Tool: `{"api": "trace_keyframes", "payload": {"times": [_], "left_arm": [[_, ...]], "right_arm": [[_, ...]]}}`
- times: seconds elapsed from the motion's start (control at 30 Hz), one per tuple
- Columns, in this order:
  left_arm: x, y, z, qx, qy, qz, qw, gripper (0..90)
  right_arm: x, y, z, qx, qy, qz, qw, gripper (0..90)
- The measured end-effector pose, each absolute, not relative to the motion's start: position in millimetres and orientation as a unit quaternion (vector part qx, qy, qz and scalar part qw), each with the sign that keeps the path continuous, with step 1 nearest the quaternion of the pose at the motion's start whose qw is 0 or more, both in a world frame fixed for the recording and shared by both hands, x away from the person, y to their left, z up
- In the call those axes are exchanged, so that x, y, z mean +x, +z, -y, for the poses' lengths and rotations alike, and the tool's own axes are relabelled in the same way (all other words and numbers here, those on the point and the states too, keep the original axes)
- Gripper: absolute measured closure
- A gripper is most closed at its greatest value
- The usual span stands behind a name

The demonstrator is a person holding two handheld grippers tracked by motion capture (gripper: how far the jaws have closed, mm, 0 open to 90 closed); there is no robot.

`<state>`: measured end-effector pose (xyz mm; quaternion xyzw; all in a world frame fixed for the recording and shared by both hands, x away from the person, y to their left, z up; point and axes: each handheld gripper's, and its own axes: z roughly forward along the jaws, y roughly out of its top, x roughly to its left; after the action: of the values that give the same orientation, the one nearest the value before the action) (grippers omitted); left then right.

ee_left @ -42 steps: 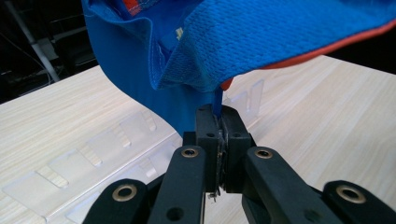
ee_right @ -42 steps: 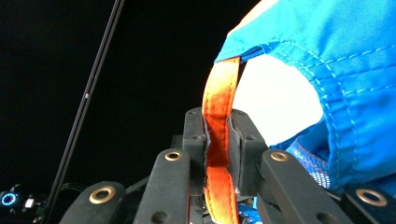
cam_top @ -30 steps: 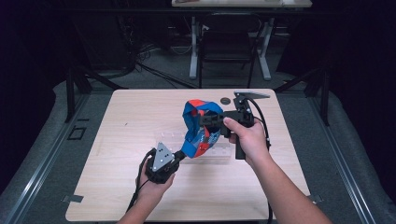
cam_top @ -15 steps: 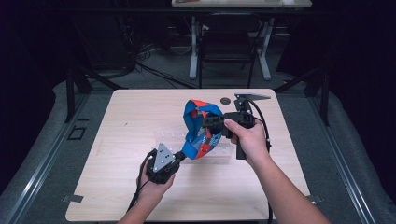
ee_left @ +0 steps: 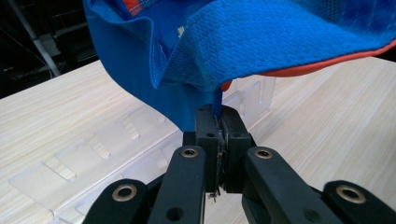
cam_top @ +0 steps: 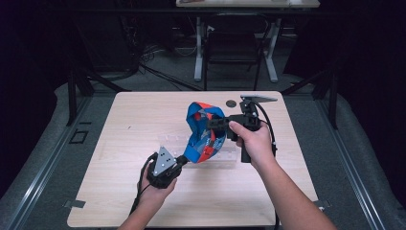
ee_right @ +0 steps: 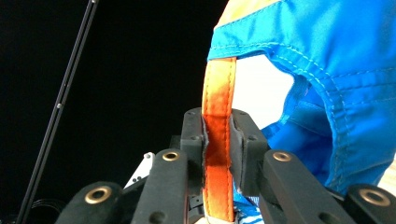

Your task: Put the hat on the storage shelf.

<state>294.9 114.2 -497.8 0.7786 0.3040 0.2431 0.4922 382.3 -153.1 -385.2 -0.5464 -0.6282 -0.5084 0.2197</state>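
**While two grippers share one cap, it hangs over the tray**

Since the blue mesh-and-fabric cap with orange trim (cam_top: 203, 132) is soft and would flop over on its own, it makes sense that it's gripped at two ends and kept up in the air above the middle of the pale wooden table (cam_top: 119, 124). It isn't resting on anything.

The left gripper (cam_top: 183, 159) has its jaws pressed tight together on a thin blue edge at the cap's lower end. In the left gripper view that edge disappears right into the seam between the pads, so that's the anchor.

The right gripper (cam_top: 213, 123) comes in from the far side, higher up. Its jaws have just been opening, and the cap's orange webbing strap (ee_right: 218, 93) runs straight up between them. The pads look like they're touching the strap on both sides, but the hold seems loose to me, maybe a regrip or a let-go.

Right under the cap is a clear plastic compartment tray (cam_top: 230, 155), lying flat on the table. It's the one thing I'd worry about, since its low walls could snag the dangling fabric if the cap drops.

Farther back there's a small dark round disc (cam_top: 231, 103) near the table's far edge, well clear. Beyond that are metal desk legs (cam_top: 198, 52) in the dark, which aren't in the way.
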Motion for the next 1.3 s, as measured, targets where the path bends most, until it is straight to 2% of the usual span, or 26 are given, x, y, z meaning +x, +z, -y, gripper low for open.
{"api": "trace_keyframes", "payload": {"times": [0.5,1.07,1.3], "left_arm": [[302,-491,-118,0.776,0.23,-0.301,0.504,88.7],[306,-497,-132,0.763,0.211,-0.307,0.528,88.6],[305,-490,-117,0.775,0.226,-0.289,0.515,88.7]], "right_arm": [[380,-379,166,-0.546,-0.529,0.616,0.205,62.5],[375,-372,188,-0.549,-0.545,0.605,0.191,60.7],[375,-373,187,-0.55,-0.545,0.602,0.194,61.1]]}}
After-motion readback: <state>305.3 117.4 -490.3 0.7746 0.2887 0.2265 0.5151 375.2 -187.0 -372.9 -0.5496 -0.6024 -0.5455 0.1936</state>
